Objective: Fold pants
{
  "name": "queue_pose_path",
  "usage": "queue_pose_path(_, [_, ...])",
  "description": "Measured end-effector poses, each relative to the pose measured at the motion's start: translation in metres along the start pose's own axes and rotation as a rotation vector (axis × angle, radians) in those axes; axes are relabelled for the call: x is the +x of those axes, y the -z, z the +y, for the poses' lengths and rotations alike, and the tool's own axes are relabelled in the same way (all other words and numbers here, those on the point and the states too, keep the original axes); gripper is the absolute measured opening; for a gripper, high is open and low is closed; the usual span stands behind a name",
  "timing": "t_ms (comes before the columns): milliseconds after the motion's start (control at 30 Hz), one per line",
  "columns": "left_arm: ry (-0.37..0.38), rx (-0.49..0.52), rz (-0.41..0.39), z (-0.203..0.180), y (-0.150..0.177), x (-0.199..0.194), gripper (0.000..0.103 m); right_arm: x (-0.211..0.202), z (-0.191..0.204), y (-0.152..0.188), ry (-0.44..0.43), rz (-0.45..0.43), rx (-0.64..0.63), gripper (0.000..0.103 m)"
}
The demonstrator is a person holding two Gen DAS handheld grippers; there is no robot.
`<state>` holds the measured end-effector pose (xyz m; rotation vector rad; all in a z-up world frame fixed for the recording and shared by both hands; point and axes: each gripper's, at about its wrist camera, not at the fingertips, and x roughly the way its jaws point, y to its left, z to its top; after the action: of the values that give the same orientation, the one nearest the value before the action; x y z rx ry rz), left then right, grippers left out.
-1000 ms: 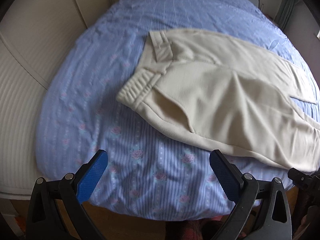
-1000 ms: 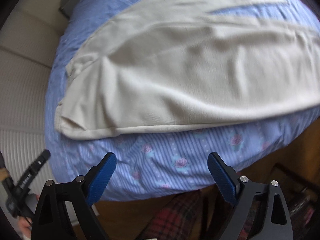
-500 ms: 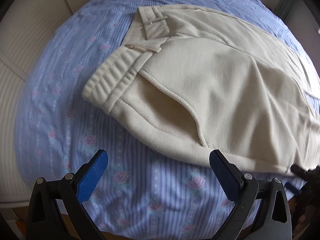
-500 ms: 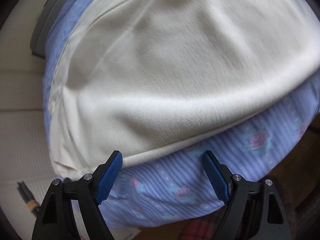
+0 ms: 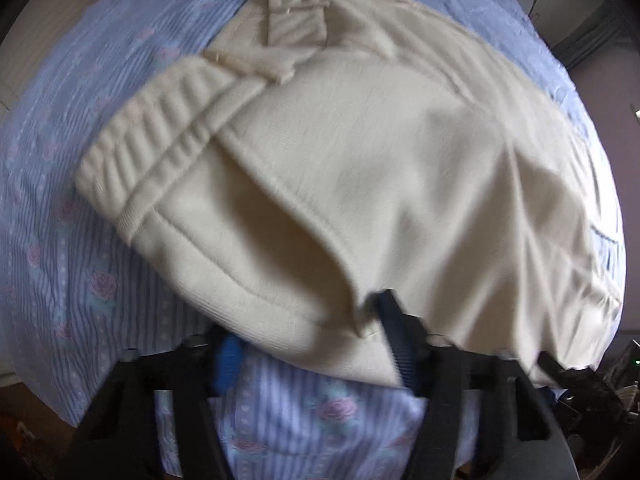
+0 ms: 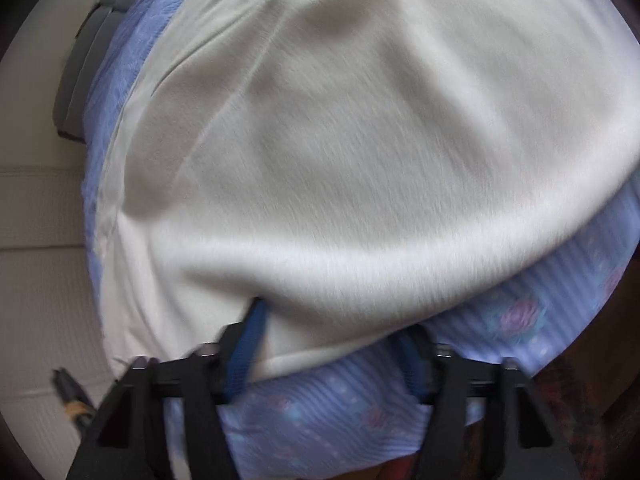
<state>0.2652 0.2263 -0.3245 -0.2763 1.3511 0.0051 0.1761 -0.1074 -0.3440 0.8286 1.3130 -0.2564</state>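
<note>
My left gripper has its blue-padded jaws closing around the near folded edge of the cream woven pants, just below the curved pocket seam; cloth sits between the pads, one finger on top and the other tucked under the hem, but through the blur I cannot tell if they are pressing yet. My right gripper is closing too, with the same pale edge bunched between its fingers, one blue pad dug into the fabric and the other low against the bedding. Outward from there, I see the pants lying flat across the blue striped bedspread with pink roses, elastic ribbed waistband to my left side, legs running off to my right.
</note>
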Motion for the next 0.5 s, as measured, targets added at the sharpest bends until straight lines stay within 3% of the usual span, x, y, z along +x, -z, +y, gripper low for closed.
queue_pose_path(33, [-0.005, 0.000, -0.008, -0.001, -0.004, -0.005, 0.036, -0.002, 0.004, -0.005, 0.025, -0.002, -0.027, 0.031])
queue_pose_path(133, [-0.014, 0.026, -0.038, -0.005, -0.012, -0.023, 0.017, -0.021, 0.021, -0.019, 0.069, -0.039, -0.092, 0.017])
queue_pose_path(300, [0.041, 0.048, -0.107, -0.018, -0.030, -0.067, 0.013, -0.083, 0.070, -0.048, 0.085, -0.194, -0.199, 0.016])
queue_pose_path(500, [0.092, 0.062, -0.247, -0.048, -0.066, -0.123, 0.012, -0.143, 0.121, -0.090, 0.038, -0.355, -0.281, 0.015])
